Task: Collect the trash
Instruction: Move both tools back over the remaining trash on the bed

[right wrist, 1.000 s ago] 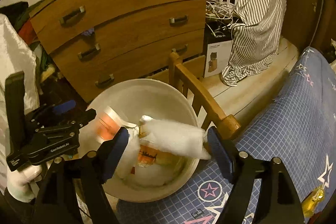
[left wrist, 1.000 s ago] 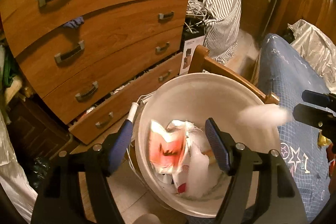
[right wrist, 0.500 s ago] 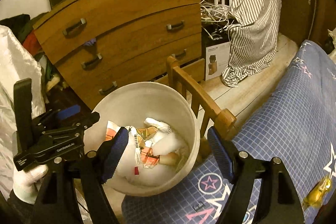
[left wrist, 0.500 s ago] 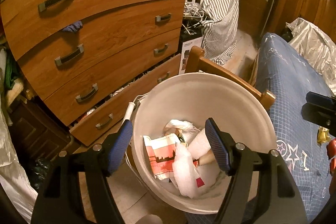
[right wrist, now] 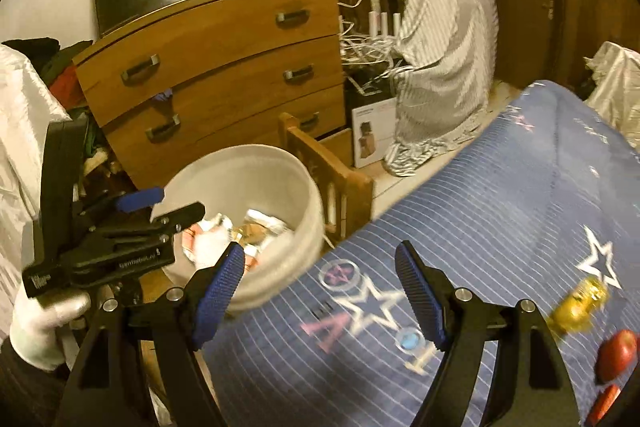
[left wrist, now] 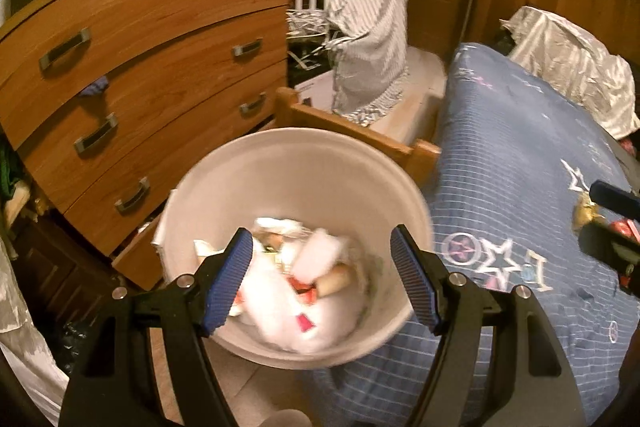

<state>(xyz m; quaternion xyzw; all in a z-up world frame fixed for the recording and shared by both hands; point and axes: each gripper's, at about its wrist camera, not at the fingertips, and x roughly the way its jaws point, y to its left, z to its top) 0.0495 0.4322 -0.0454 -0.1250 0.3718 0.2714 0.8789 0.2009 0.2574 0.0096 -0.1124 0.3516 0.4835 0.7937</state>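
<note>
Since the earlier frames, the white wad that hung over the bucket [left wrist: 296,163] has dropped in among the trash [left wrist: 304,279], and the right claw [right wrist: 320,291] has swung away from the bucket toward the bed [right wrist: 500,187]. Judged from this, one drop-off is complete and the next pickup is beginning.

Right claw: jaws wide apart, nothing between them; it now hangs over the blue star-patterned bedcover just beside the bucket.

Left claw [left wrist: 322,275]: jaws about half spread, empty, poised above the bucket's mouth.

Bucket: stands on the floor against the bed's wooden footboard [left wrist: 352,131], in front of the dresser [left wrist: 160,67]. Its contents are blurred; white paper and red-printed wrappers can be made out.

Right wrist view only: a gold wrapper [right wrist: 580,305] and a red object [right wrist: 616,353] lie on the bed, well apart from the bucket, probably the remaining trash. It also shows the gloved hand [right wrist: 36,327] carrying the left claw. The left wrist view alone looks straight down into the bucket.
</note>
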